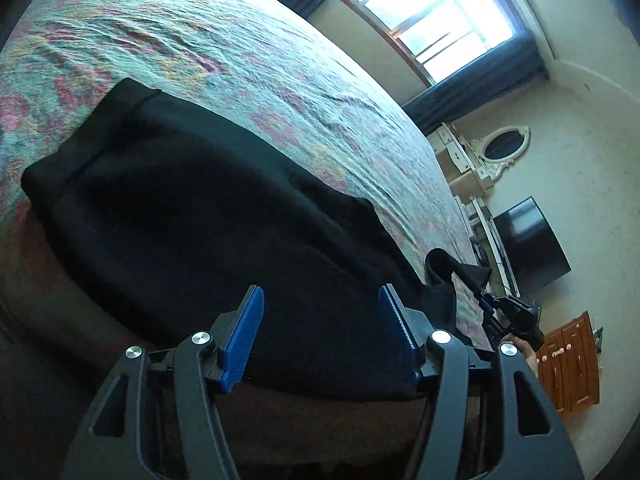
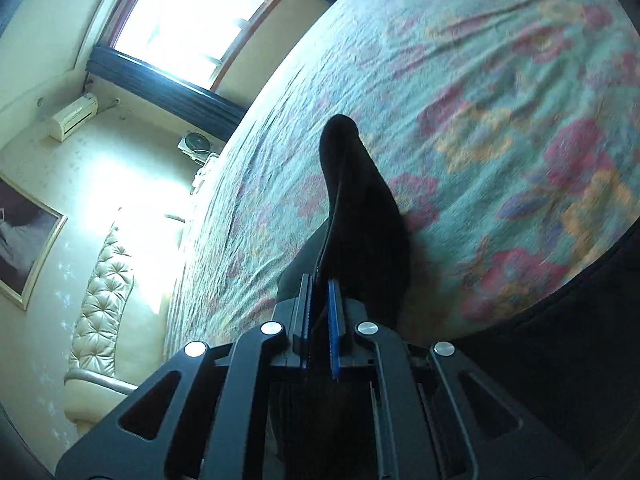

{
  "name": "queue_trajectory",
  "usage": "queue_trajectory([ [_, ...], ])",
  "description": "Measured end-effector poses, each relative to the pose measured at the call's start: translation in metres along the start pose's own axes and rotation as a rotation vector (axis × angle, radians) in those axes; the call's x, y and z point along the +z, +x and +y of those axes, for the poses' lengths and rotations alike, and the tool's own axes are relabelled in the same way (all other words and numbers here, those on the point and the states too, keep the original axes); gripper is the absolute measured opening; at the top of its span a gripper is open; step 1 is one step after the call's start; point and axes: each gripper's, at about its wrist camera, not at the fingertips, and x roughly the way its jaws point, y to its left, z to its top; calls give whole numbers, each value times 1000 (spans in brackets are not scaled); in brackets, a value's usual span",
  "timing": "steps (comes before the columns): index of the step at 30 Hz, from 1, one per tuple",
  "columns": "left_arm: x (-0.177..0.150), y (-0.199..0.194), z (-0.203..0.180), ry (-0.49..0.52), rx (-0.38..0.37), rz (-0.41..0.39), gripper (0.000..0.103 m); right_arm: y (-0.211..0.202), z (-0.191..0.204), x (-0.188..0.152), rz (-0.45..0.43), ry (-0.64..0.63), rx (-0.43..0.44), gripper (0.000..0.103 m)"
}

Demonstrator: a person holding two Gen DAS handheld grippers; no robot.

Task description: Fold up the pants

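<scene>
Black pants (image 1: 192, 216) lie flat on a floral bedspread (image 1: 208, 56), waistband toward the far left. My left gripper (image 1: 320, 300) is open, its blue pads (image 1: 246, 332) hovering just above the near part of the pants, holding nothing. My right gripper (image 2: 319, 280) is shut on an end of the black pants (image 2: 360, 192) and lifts it above the bedspread (image 2: 500, 100). The right gripper also shows in the left wrist view (image 1: 486, 302), at the right, pinching the raised black cloth.
The bed's near edge runs under the left gripper. A window with dark curtains (image 1: 432, 20), a black TV (image 1: 528, 240), a white dresser with an oval mirror (image 1: 502, 146) and a wooden cabinet (image 1: 568, 364) stand to the right. A tufted headboard (image 2: 104, 292) is at the left.
</scene>
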Motion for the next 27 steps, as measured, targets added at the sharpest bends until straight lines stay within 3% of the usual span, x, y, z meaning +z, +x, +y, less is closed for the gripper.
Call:
queue_trajectory([
  [3, -10, 20, -22, 37, -27, 47, 59, -52, -26, 20, -86, -34, -97, 6],
  [7, -19, 44, -45, 75, -59, 109, 59, -107, -99, 40, -157, 84, -223, 6],
  [8, -22, 50, -51, 89, -69, 127, 59, -117, -123, 40, -146, 133, -241, 8],
  [10, -27, 62, -62, 117, -78, 163, 59, -121, -148, 21, -118, 225, -184, 11],
  [11, -30, 68, -67, 130, -80, 181, 59, -114, -151, 11, -88, 259, -141, 20],
  [12, -33, 73, -72, 140, -79, 195, 59, -106, -150, 3, -68, 291, -93, 35],
  [14, -39, 83, -80, 142, -83, 222, 59, -89, -143, -17, -18, 356, 42, 48],
  [18, -46, 104, -100, 150, -97, 261, 59, -9, -95, -46, 115, 456, 255, 49],
  [22, -55, 115, -115, 150, -123, 277, 59, 51, -72, -67, 131, 542, 268, 50],
  [25, -59, 116, -120, 134, -135, 274, 71, 75, -79, -74, 22, 668, 202, 56],
  [27, -62, 116, -118, 111, -140, 270, 73, 75, -87, -75, -100, 750, 187, 56],
])
